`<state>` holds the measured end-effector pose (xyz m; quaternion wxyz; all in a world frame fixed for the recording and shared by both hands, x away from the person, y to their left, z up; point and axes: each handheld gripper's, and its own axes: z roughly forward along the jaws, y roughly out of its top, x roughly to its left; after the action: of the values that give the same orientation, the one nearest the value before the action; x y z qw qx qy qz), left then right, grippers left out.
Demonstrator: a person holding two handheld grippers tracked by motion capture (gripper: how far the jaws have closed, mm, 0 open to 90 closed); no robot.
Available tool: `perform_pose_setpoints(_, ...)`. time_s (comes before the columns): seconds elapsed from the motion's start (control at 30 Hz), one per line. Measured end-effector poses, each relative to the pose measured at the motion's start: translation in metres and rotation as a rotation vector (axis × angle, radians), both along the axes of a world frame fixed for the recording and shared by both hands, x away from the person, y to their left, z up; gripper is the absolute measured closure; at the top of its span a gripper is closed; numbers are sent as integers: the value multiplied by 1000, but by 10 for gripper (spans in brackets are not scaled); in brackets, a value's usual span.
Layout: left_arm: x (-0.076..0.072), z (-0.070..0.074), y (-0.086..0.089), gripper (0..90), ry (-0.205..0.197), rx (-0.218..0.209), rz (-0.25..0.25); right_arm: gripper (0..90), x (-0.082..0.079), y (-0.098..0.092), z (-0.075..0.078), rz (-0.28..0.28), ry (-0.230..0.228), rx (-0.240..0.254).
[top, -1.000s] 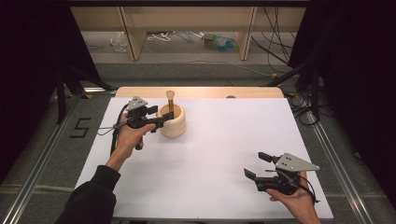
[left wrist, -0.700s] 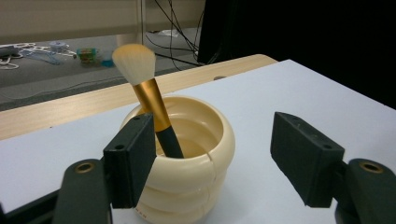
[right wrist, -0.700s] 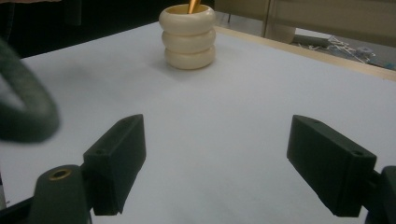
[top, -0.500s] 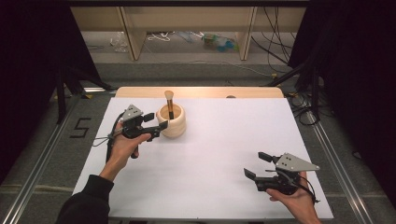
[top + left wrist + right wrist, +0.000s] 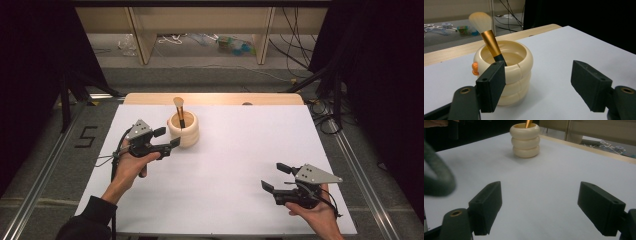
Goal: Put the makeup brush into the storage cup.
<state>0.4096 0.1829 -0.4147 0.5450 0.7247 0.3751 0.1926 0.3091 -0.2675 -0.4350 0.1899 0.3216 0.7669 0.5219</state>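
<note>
Cream ribbed holder (image 5: 183, 129) upright on the white counter (image 5: 235, 150), toward its far left part, close to the wooden far edge. Makeup brush (image 5: 179, 109) inside it, leaning, pale bristles up, gold ferrule above the rim, dark handle down in the cup. Small orange knob on the holder's side in the left gripper view.

Left tongs (image 5: 167, 138) just beside the holder on its left, aimed at it, spread wide with nothing pinched; jaws just opened further. In the left gripper view, holder (image 5: 505, 72) partly behind one black jaw, the other jaw well off to the side over bare white surface, brush (image 5: 487, 35) tilted above the rim.

Right tongs (image 5: 273, 177) well apart from the holder, near the counter's near right corner, spread wide and empty, held low in the hand. In the right gripper view, both jaws open over bare counter, holder (image 5: 525, 140) far ahead near the top. Dark blurred cable loop at the left edge of that view.
</note>
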Motion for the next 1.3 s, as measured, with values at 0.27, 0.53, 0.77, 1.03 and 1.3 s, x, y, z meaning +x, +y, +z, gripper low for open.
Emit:
perform_pose_setpoints(0.27, -12, -3, 2, 274, -7, -1, -10, 208, 1, 0, -1, 3, -15, 1)
perform_pose_setpoints(0.53, -28, -10, 3, 271, -17, 32, -27, 207, 0, 2, -2, 17, -11, 19)
perform_pose_setpoints(0.77, -41, -14, 4, 269, -38, 36, -39, 205, 1, 3, -2, 18, -17, -3)
perform_pose_setpoints(1.03, -57, -17, 7, 260, -64, 25, -66, 194, 1, 5, -2, 21, -20, 17)
perform_pose_setpoints(1.3, -66, -21, 11, 257, -77, -8, -62, 186, 0, 2, -1, 2, -11, 7)
